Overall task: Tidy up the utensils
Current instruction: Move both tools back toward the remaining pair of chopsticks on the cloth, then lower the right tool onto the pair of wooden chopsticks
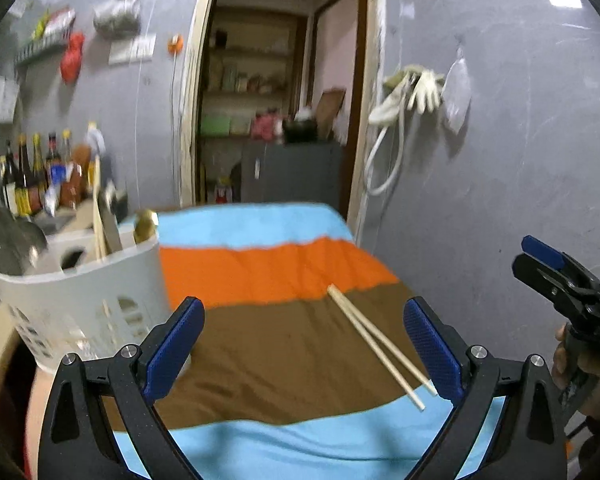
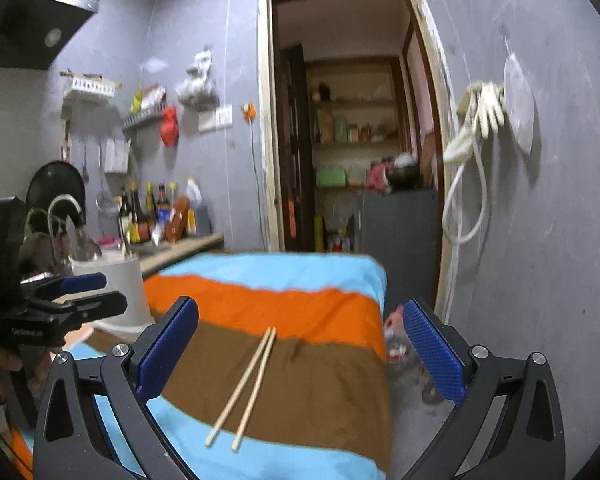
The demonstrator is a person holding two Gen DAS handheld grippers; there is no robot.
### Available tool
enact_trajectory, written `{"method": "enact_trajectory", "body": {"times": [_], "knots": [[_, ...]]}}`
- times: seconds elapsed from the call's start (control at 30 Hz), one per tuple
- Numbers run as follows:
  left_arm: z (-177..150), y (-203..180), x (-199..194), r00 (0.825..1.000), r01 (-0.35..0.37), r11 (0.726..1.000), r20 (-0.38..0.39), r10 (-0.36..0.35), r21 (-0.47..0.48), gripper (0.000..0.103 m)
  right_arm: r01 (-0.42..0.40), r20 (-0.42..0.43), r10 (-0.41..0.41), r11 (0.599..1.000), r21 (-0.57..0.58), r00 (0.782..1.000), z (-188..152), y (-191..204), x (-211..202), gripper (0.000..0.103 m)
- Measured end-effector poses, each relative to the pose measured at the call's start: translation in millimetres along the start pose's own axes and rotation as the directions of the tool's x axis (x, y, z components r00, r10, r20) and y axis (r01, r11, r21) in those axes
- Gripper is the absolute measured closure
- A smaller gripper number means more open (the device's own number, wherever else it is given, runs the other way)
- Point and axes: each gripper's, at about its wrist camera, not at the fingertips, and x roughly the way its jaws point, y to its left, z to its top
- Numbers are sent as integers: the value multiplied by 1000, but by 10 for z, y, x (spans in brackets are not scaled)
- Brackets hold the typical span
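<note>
1. Left gripper (image 1: 304,346): blue-padded jaws spread wide, nothing between them. It hangs above the striped cloth (image 1: 260,268), over the brown band.
2. Right gripper (image 2: 300,348): jaws likewise wide apart, empty, above the same cloth (image 2: 320,380). In the left wrist view it shows at the far right edge (image 1: 548,256), with the person's hand (image 1: 580,368) on its handle.
3. Chopsticks (image 1: 376,342): one pair, pale wood, lying flat on the cloth. The far tips touch on the brown band near its border with the orange band; the near ends splay apart and reach the light-blue band. In the left wrist view they lie just inside the right finger. In the right wrist view the chopsticks (image 2: 246,384) lie roughly centred between the fingers, a little left of middle.
4. White utensil holder (image 1: 80,300): plastic, with cut-out holes, stands at the left edge of the cloth. Upright inside: more chopsticks and several handles; blur prevents identifying them.
5. Behind the holder: a counter (image 2: 180,246) with a row of bottles (image 2: 148,216).
6. Neither gripper touches the chopsticks or the holder.
</note>
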Motion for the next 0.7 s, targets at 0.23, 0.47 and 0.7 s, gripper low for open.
{"method": "enact_trajectory", "body": {"times": [0.23, 0.47, 0.7], "knots": [[-108, 35, 293, 991, -14, 1000, -130, 10, -26, 5, -48, -208, 47, 999, 0, 977, -223, -1, 354, 29], [-95, 121, 452, 981, 9, 997, -194, -24, -78, 6, -108, -357, 96, 994, -13, 929, -353, 69, 615, 53], [-59, 187, 615, 962, 53, 991, -259, -84, -123, 7, -160, -483, 122, 986, -39, 867, -465, 170, 831, 64]]}}
